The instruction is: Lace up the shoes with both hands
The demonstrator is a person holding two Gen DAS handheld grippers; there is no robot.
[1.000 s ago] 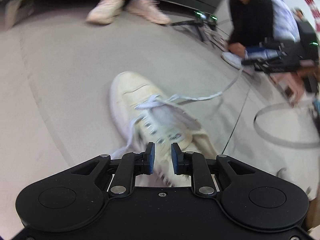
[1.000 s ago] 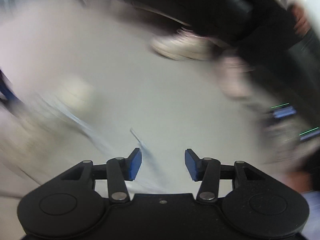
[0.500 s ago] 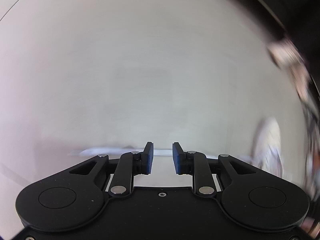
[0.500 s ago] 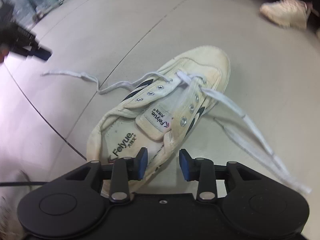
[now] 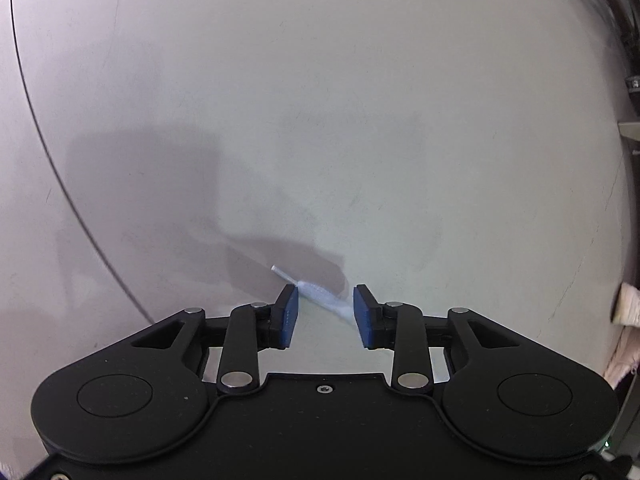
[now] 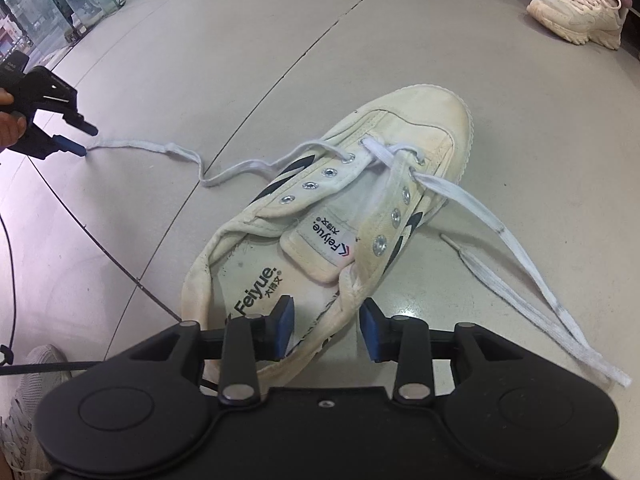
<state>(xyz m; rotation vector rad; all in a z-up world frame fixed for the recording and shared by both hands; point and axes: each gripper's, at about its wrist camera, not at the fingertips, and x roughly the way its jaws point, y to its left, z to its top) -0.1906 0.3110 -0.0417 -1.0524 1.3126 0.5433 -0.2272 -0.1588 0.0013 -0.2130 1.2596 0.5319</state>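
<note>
Between parted left claw (image 5: 322, 308) pads: lace tip (image 5: 308, 289), ungripped.

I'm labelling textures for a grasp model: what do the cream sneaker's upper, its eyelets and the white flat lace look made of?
Cream low-top sneaker: upper looks like matte woven canvas, with stitched seams and frayed collar edges. Round silver eyelets: probably metal, since they glint. White flat shoelace: seemingly woven fabric, limp and dull; its stiff tip, between the open left gripper fingers, may be plastic.

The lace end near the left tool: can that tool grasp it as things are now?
Probably yes. The left tool is open, and the lace end lies on the floor between its fingers. Nothing blocks it; closing should catch it.
</note>
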